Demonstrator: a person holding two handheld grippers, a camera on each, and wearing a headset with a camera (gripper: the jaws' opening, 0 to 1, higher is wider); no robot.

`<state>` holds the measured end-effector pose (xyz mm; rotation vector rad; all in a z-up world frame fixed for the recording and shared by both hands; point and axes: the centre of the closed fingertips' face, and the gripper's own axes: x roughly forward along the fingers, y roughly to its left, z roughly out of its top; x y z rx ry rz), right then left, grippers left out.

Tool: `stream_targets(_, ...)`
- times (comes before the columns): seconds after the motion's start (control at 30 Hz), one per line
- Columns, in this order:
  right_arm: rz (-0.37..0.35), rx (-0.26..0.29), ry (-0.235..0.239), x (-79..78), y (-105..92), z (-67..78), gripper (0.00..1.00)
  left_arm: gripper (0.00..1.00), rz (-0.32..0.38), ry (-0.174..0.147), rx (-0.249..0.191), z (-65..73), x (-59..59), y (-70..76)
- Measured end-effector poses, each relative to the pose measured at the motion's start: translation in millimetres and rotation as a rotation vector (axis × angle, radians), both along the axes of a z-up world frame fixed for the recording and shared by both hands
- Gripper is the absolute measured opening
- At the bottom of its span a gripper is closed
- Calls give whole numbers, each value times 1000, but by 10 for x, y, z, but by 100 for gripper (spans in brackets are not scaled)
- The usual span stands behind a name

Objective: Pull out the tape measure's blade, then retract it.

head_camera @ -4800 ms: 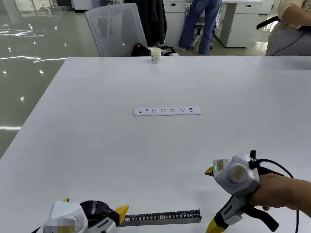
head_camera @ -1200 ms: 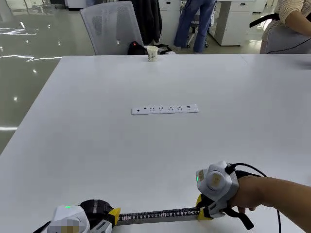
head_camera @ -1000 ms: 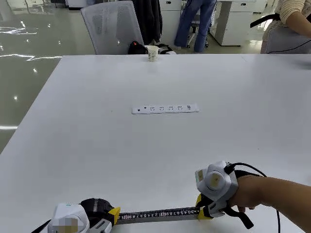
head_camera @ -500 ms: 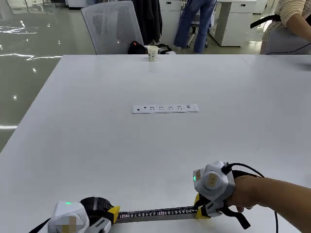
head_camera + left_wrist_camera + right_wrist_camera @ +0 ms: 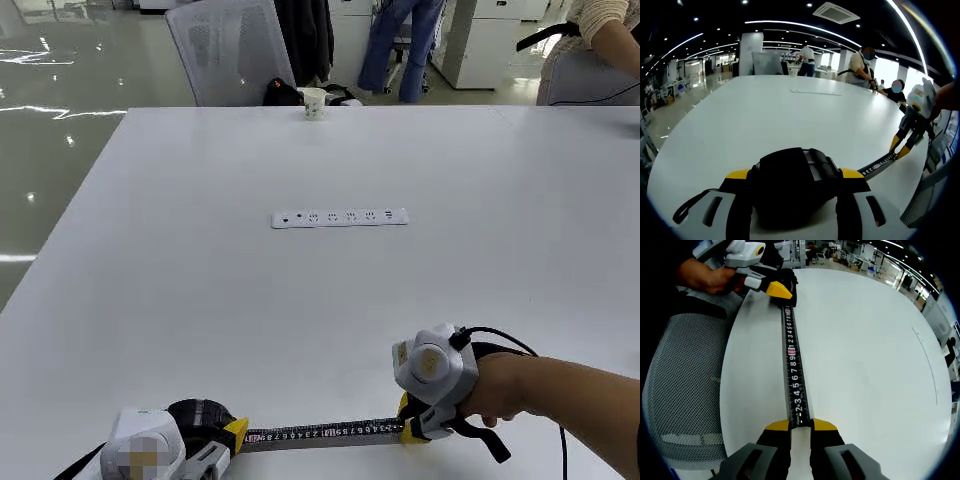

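Observation:
The black tape measure case [image 5: 197, 418] sits at the table's near edge, and my left gripper [image 5: 215, 436] is shut on it; in the left gripper view the case [image 5: 790, 192] sits tight between the yellow-tipped jaws of my left gripper [image 5: 796, 175]. Its blade [image 5: 320, 433] lies flat on the white table [image 5: 300, 300], running right to my right gripper [image 5: 408, 432], shut on the blade's end. The right gripper view shows my right gripper [image 5: 801, 425] pinching the numbered blade [image 5: 792, 360], which leads to the case [image 5: 789, 286] and the left gripper [image 5: 776, 289].
A white power strip [image 5: 340, 217] lies mid-table. A paper cup [image 5: 314, 103] stands at the far edge, with a grey office chair [image 5: 232, 50] behind it. People stand beyond the table. A mesh chair [image 5: 685, 380] sits against the table's near edge.
4.8 s ago my right gripper hung open, apart from the blade's end; it has since come down and shut on it. Over the last second it drifted slightly left. The left gripper stayed put.

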<state>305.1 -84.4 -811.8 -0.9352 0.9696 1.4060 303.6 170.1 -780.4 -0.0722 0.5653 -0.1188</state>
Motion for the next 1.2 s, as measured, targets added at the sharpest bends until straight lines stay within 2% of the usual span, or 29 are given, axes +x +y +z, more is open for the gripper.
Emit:
stream_targets(0.53,49,8,-24,-16,27,6,11,63,1,8,-4,2,-4,-13)
stream_targets(0.93,54,-18,-21,-10,74,-2,11,63,-2,24,-6,-6,-21,-12)
stream_targets(1.2,21,4,-26,-16,102,3,11,63,-7,40,-8,-12,-16,-7)
